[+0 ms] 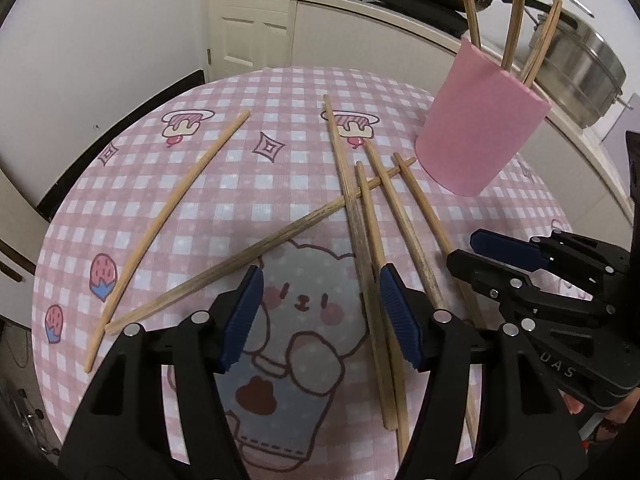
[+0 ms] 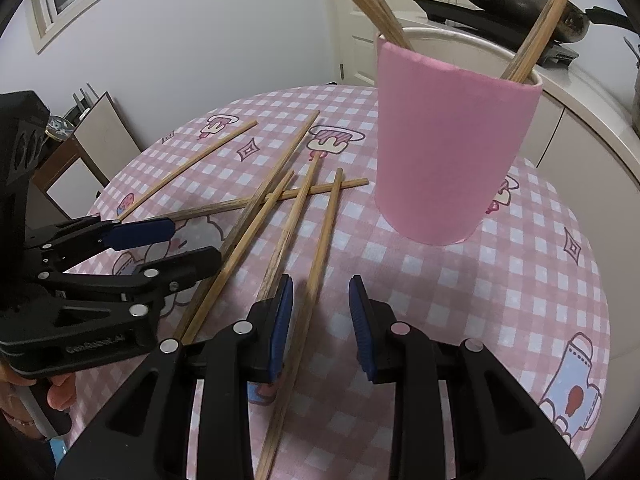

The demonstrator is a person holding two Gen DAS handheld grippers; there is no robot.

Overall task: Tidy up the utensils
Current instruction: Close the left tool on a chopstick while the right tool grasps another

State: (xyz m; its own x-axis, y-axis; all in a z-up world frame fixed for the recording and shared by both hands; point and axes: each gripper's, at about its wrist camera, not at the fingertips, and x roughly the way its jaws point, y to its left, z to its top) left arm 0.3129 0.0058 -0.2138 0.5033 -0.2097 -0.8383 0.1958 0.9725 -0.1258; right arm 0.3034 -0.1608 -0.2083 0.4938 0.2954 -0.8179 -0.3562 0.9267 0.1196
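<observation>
Two wrist views of a round tabletop (image 1: 132,184) covered in pink checked cloth with cartoon prints. The landmark is a pink holder (image 2: 452,148) standing upright on the cloth, with several chopsticks (image 2: 540,28) already leaning inside it. Beside the holder's base lies a loose pile of chopsticks (image 1: 376,208): four run roughly parallel, and one darker stick crosses them, its tip ending just beside the holder. A single pale chopstick (image 1: 172,216) lies apart, on the side of the pile away from the holder.

Left hand-held gripper (image 1: 320,312): jaws moderately wide, nothing between the blue pads; its holder-side pad sits over the pile's outermost sticks, whether touching cannot be told.

Right hand-held gripper (image 2: 320,320): jaws narrower but parted, low over the pile's end nearest the camera; one chopstick (image 2: 316,264) passes between the pads, unclamped.

A wok (image 2: 516,0) rests on the counter beyond the holder.
</observation>
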